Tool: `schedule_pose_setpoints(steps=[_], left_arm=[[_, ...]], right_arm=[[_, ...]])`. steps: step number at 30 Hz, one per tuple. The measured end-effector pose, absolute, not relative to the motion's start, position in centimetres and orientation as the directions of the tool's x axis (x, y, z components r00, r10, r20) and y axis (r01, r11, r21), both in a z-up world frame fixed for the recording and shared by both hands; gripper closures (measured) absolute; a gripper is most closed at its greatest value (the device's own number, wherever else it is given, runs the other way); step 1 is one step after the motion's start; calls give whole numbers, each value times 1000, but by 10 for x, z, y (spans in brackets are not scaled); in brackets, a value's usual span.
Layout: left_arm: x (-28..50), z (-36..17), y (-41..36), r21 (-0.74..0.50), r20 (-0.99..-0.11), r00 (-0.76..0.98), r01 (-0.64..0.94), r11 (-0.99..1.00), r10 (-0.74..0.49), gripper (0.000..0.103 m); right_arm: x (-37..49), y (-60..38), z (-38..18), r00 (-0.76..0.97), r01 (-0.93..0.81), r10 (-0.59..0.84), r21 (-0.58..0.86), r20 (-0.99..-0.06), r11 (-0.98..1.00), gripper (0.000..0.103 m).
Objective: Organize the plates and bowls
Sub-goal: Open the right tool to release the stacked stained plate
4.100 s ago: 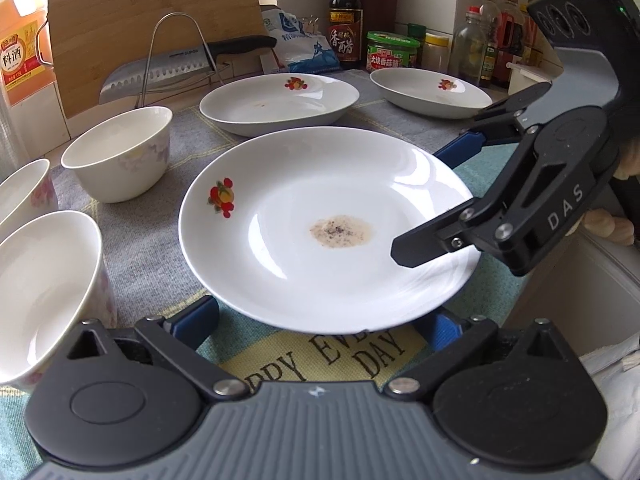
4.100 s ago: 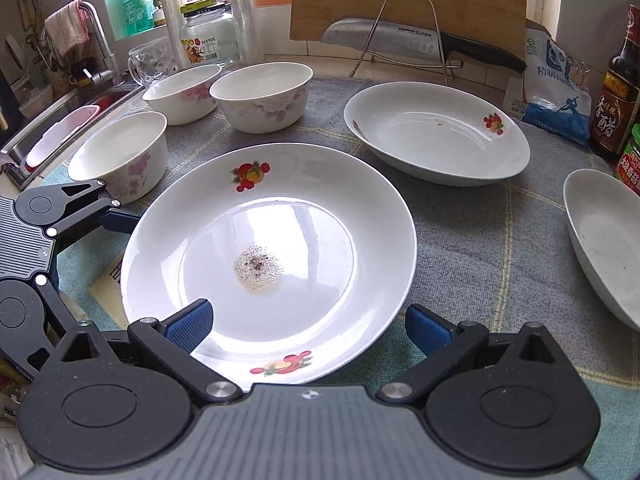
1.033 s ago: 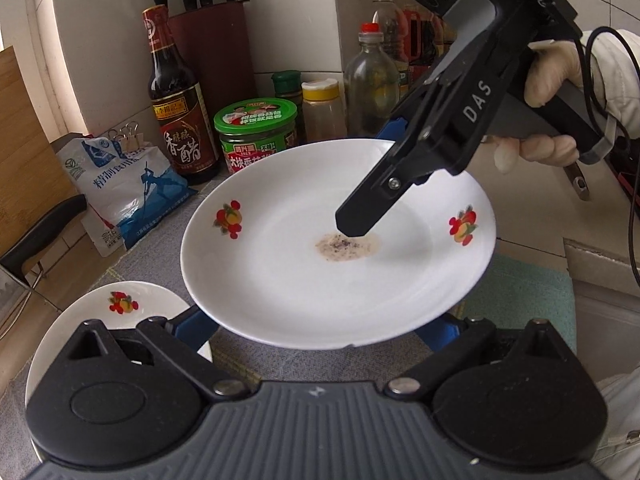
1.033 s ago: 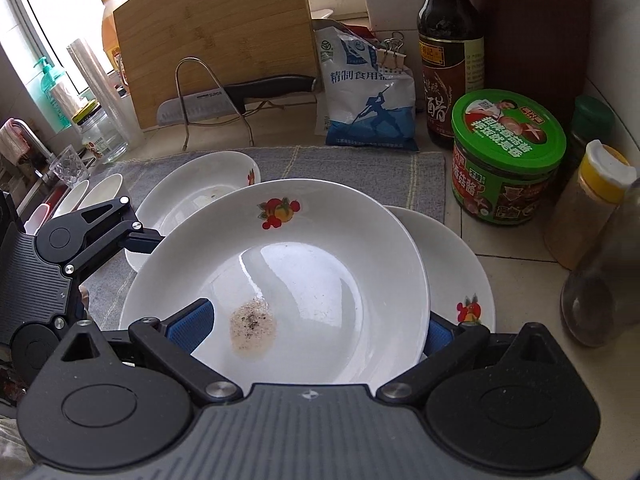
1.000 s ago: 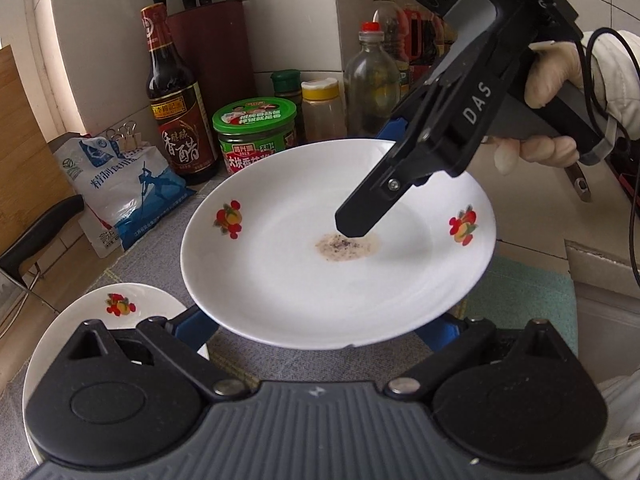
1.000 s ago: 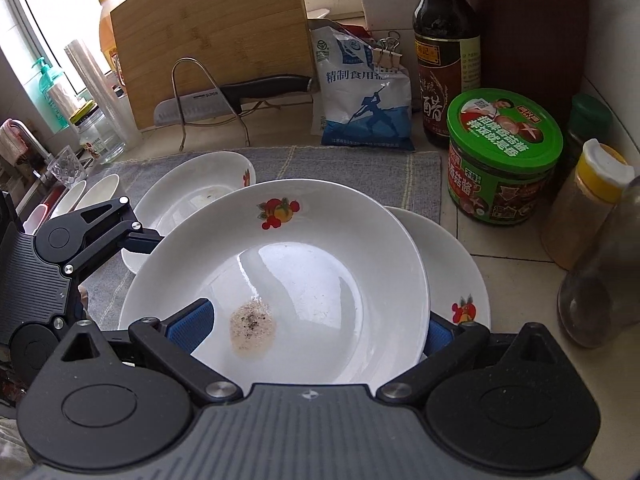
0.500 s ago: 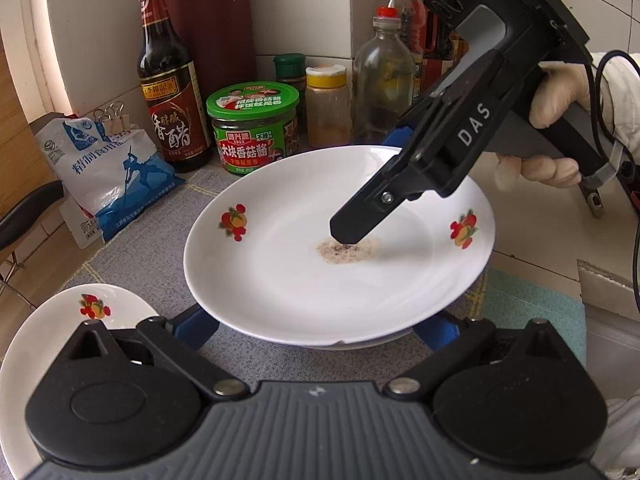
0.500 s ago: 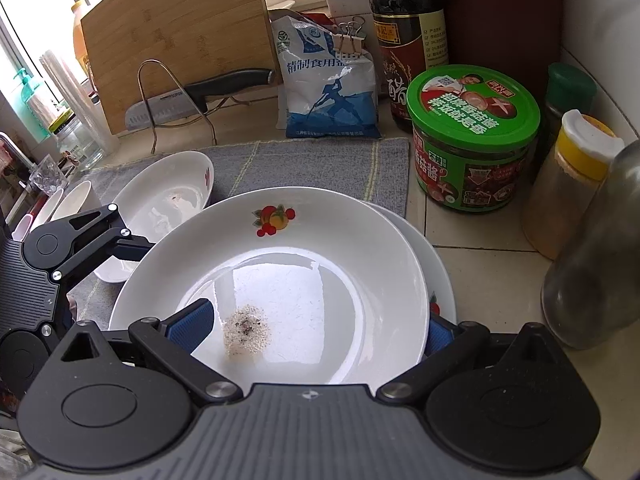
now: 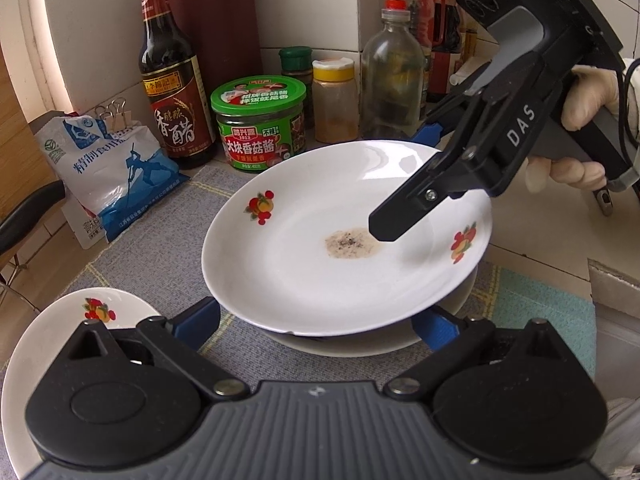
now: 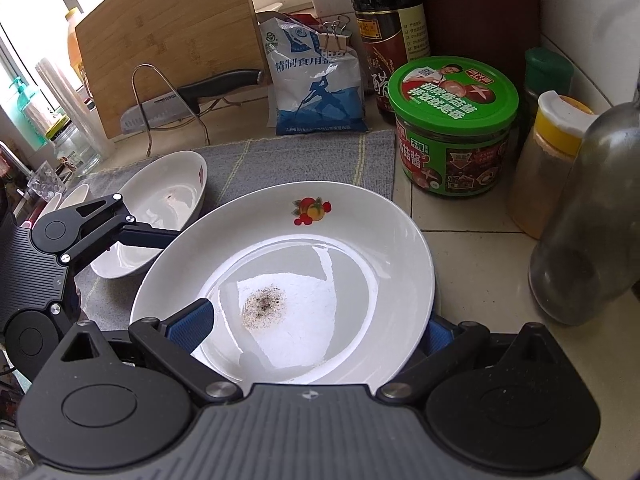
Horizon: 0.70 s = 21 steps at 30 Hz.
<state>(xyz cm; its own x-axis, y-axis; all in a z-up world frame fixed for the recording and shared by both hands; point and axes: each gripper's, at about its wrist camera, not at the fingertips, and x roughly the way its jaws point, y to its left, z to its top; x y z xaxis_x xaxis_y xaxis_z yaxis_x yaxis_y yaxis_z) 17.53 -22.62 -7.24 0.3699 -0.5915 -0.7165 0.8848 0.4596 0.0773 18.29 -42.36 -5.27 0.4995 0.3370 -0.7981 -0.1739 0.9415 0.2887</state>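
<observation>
A white plate with fruit prints and a dried speck stain sits on top of a second white plate at the mat's right end. It also shows in the right wrist view. My left gripper is open, its blue pads on either side of the plate's near rim, below it. My right gripper is open too; one pad lies inside the plate, the other outside its rim. It reaches over the plate in the left wrist view.
A third plate lies left on the grey mat. Behind stand a green-lidded jar, vinegar bottle, spice jars, a glass bottle and a salt bag. Cutting board, knife and bowls are further left.
The stained plate came down onto the other plate near the jars. Both grippers lowered with it, and the plate now rests on the lower one.
</observation>
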Motion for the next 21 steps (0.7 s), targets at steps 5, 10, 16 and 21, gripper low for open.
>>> schedule_pose_setpoints(steps=[5,10,16,21], left_arm=[[169,-71,-228,135,-706,389,894,427,-592,2],[169,-71,-230,125,-711,384,894,431,-589,2],[162,-74,-230,100,-729,336,914,393,-596,0],[159,-75,-228,100,-723,353,904,416,-594,0]], right_arm=[[177,-423,-49,499,-170,326,279,-803,945,0],[172,-423,-47,495,-163,319,275,-808,948,0],[165,-423,-45,492,-160,321,278,-810,947,0],[160,-422,-44,498,-156,304,261,-812,953,0]])
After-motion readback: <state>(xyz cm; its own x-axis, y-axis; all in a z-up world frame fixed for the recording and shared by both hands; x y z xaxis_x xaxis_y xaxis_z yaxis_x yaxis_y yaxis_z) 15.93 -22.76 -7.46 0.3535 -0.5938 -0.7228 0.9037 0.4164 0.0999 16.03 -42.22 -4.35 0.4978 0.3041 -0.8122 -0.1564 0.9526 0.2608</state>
